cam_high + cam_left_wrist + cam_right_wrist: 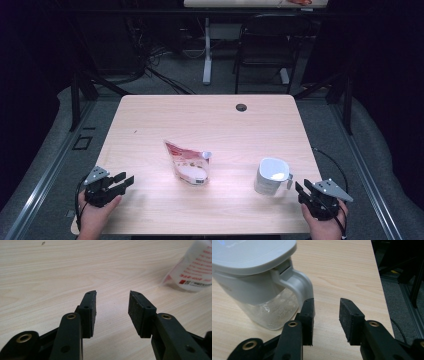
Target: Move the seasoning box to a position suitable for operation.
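- Right gripper [301,189]: jaws spread, empty, just beside the handle of the lidded jug [270,176] near the table's [210,115] front right.
- Left gripper [124,180]: jaws spread, empty, front left.
- Pouch [187,162]: lying flat mid-table, apart from both.

On the table [150,120]: one pouch [187,162], red and white, near centre. One jug [271,176] with a white lid and handle, at 4 o'clock from the pouch. Two grippers: left gripper [125,181] at 8 o'clock, right gripper [301,190] at 4 o'clock. Two hands, one per gripper. One cable hole [241,107] at 1 o'clock. One chair [265,45] beyond the table.
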Available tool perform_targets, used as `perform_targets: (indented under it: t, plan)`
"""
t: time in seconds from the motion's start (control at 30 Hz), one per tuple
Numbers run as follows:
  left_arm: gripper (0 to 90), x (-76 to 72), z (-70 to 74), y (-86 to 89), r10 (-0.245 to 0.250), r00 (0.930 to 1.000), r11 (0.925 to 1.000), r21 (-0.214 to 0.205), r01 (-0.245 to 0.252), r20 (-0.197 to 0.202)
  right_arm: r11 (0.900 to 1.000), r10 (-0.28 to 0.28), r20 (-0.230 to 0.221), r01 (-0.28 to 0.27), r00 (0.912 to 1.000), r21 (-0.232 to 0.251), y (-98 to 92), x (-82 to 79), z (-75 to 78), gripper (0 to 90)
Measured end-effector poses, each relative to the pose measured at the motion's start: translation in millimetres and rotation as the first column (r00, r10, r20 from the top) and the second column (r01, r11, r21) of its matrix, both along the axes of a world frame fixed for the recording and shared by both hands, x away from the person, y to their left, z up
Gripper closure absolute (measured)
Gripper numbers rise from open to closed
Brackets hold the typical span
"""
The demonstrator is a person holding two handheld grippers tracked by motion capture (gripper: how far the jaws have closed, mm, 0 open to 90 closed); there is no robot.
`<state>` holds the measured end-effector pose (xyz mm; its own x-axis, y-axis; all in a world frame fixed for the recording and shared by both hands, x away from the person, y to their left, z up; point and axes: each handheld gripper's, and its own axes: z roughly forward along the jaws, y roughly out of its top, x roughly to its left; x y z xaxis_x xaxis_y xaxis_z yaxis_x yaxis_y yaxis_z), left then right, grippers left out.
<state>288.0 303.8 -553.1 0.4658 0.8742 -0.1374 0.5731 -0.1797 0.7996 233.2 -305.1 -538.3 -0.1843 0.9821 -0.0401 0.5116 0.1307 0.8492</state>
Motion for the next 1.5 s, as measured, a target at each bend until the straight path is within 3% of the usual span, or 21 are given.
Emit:
perform_targets:
  t: [0.2,0.33,0.43,0.67,0.8,1.17,1.33,1.5]
  plan:
    - [58.2,1.3,0.9,-3.6,0.01,0.9998,0.9999,0.006,-0.01,0.015,0.9978,0.056,-0.012,-0.057,0.9984,-0.033,8.8,-2.7,0.6,67.6]
    - [57.0,2.0,-0.2,-4.9,0.015,0.9999,0.9999,0.006,-0.015,0.0,0.9962,0.083,-0.029,-0.084,0.9961,-0.026,9.5,-3.1,-1.5,67.8]
    - [56.1,3.3,-1.0,-4.5,0.02,0.9998,0.9997,-0.011,-0.02,-0.009,0.9957,0.089,-0.029,-0.09,0.9956,-0.023,9.5,-1.7,-4.0,66.8]
    - [55.5,4.2,-3.5,-3.4,0.012,0.9997,0.9999,0.009,-0.012,-0.023,0.994,0.109,-0.042,-0.109,0.9932,-0.011,13.7,8.0,-7.2,67.0]
    - [55.3,3.3,-4.3,-2.4,0.019,0.9995,0.9998,-0.003,-0.019,-0.024,0.9933,0.114,-0.039,-0.115,0.9927,-0.016,19.8,14.8,-8.9,65.2]
    - [54.5,-0.8,-3.7,-1.5,0.017,0.9996,0.9999,0.001,-0.017,-0.024,0.9956,0.078,-0.039,-0.079,0.9962,-0.049,24.4,27.0,-9.1,71.5]
    - [54.9,-4.8,-2.3,0.9,0.02,0.9996,0.9996,-0.019,-0.021,-0.022,0.9981,0.057,-0.036,-0.058,0.9977,-0.019,23.1,28.9,-7.5,77.9]
    - [55.0,-3.6,-3.3,1.3,0.021,0.9993,0.9996,-0.019,-0.022,-0.032,0.9978,0.059,-0.035,-0.06,0.9977,-0.029,23.7,30.3,-8.3,77.4]
